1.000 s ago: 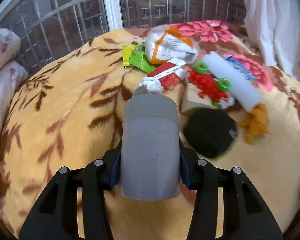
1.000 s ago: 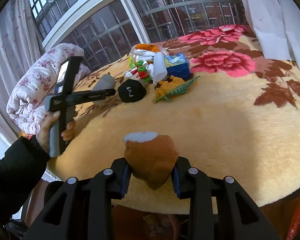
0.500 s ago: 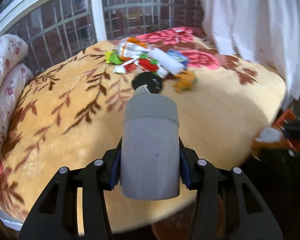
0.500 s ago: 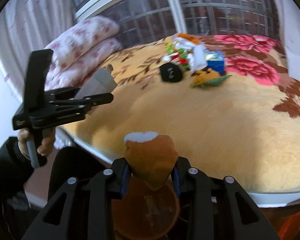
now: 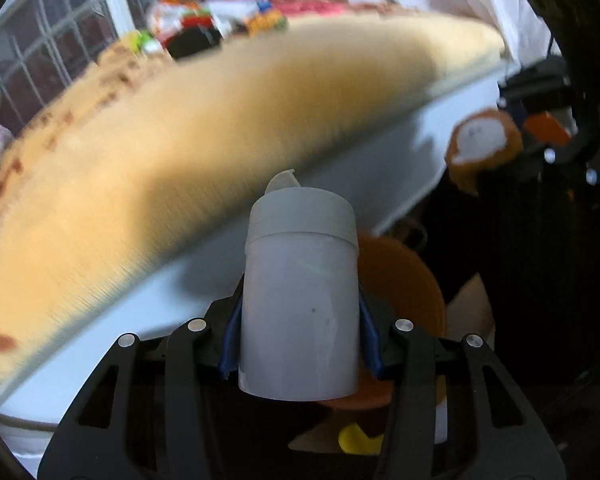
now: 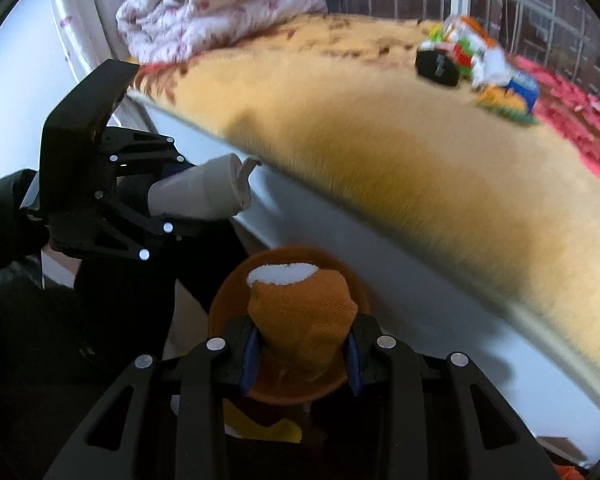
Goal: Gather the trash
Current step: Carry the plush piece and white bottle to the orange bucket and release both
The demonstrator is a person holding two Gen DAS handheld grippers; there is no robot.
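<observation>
At the far left corner of the bed (image 6: 340, 128) lay a folded floral quilt (image 6: 220, 4), with the window bars behind it. The bed's yellow blanket ran in a blurred sweep to its near edge, with a pale side panel below it. Off that near edge, to the left, a person in a dark sleeve (image 6: 4, 216) carried the left tongs (image 5: 300, 312), which were pinching a grey lidded cup (image 5: 300, 304) across its body, blue pads pressed on either side and the small spout pointing toward the bed. In the right wrist view the same cup (image 6: 204, 196) lay almost level in those tongs (image 6: 152, 200), just beside the bed's edge. Further right, the right tongs (image 6: 302, 344) were clamped on an orange knitted sock (image 6: 304, 320) with a white opening; in the left wrist view that sock (image 5: 480, 148) hung off the bed's near right side. Under both tongs, on the floor beside the bed, sat a round orange bin (image 6: 228, 304), with something yellow (image 6: 260, 424) lower still. Toward the bed's far right side, well apart from both tongs, a heap of remaining rubbish (image 6: 472, 56) was gathered: a black object, red and green bits, white wrappers and a blue packet, all blurred.
</observation>
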